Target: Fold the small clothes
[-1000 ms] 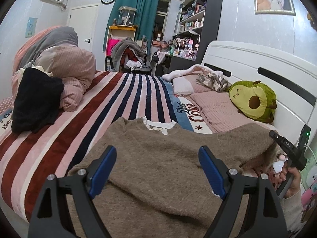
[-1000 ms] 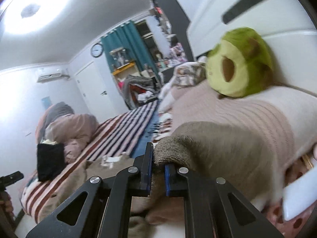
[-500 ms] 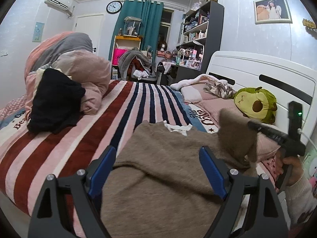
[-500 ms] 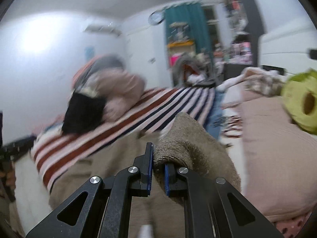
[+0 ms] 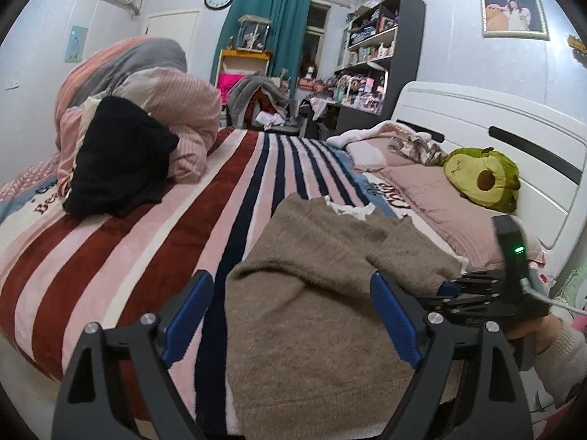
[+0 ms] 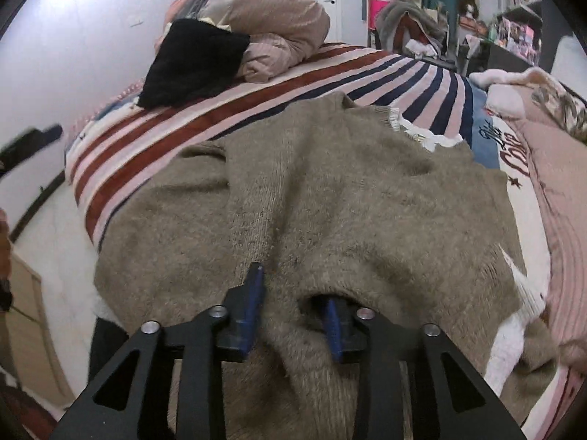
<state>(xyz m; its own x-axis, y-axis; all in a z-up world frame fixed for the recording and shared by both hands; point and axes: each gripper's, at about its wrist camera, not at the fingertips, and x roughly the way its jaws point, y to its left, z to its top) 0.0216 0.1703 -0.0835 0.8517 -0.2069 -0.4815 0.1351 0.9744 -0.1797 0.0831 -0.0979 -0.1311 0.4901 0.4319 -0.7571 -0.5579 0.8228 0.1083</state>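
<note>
A brown knitted sweater [image 5: 315, 293] with a white collar [image 5: 348, 209] lies on the striped bedspread [image 5: 154, 234]. Its right sleeve [image 5: 414, 253] is folded over the body. My left gripper [image 5: 290, 319] is open and empty just above the sweater's near hem. My right gripper [image 6: 293, 304] has its jaws parted, with the sleeve end [image 6: 312, 337] lying loose between them. It also shows at the right in the left wrist view [image 5: 473, 289]. The sweater fills the right wrist view [image 6: 330, 201].
A black garment [image 5: 117, 161] rests on a rolled pink and grey duvet [image 5: 154, 84] at the far left. A pink pillow [image 5: 433, 198] and a green avocado plush [image 5: 484, 179] lie by the white headboard [image 5: 495, 139]. Shelves and clutter stand behind the bed.
My right gripper carried the sleeve from the pillow side leftward over the sweater body, lowered it, and opened its jaws. The left gripper stayed open, drifting slightly.
</note>
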